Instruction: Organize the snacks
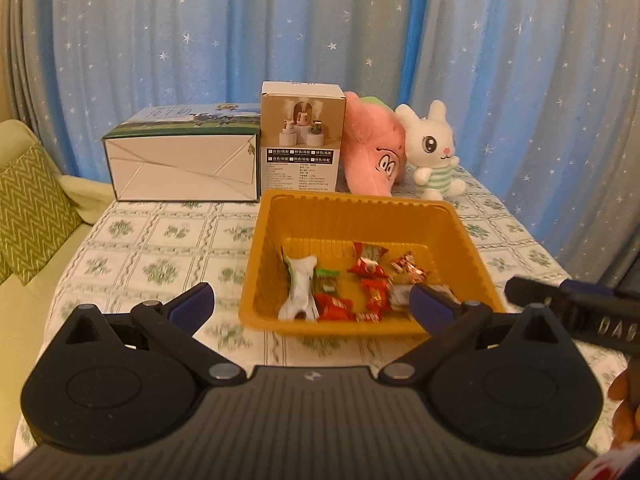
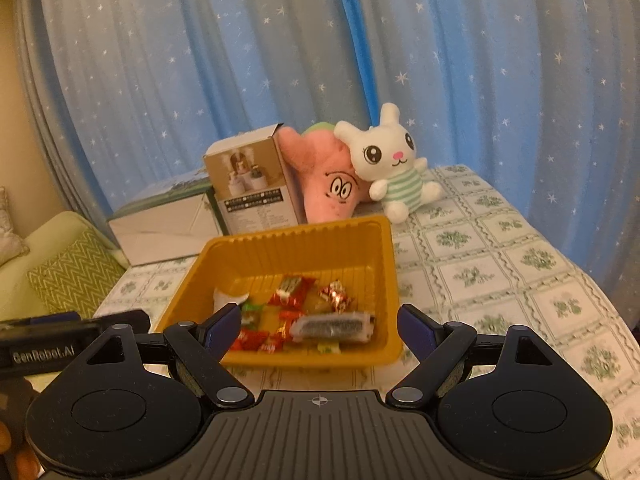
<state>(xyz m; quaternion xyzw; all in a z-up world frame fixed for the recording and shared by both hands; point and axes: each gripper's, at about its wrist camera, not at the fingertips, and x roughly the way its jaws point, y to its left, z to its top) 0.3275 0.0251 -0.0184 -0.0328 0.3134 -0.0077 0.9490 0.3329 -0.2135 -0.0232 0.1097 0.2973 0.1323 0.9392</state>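
An orange plastic tray (image 1: 362, 210) (image 2: 304, 236) stands on the patterned tablecloth. Inside it lie several red-wrapped candies (image 1: 368, 266) (image 2: 290, 292), a white and green packet (image 1: 300, 288) and a clear-wrapped dark cookie pack (image 2: 332, 326). My left gripper (image 1: 310, 304) hovers open in front of the tray's near wall, nothing between its blue pads. In the right wrist view my right gripper (image 2: 318, 326) is likewise open and empty before the tray's near edge. Each gripper shows at the other view's edge.
Behind the tray stand a white and green carton (image 1: 182, 160), a small brown product box (image 1: 302, 136), a pink plush (image 1: 374, 152) and a white rabbit plush (image 1: 434, 148). A blue starred curtain hangs behind. A green sofa with a cushion (image 1: 28, 208) lies left.
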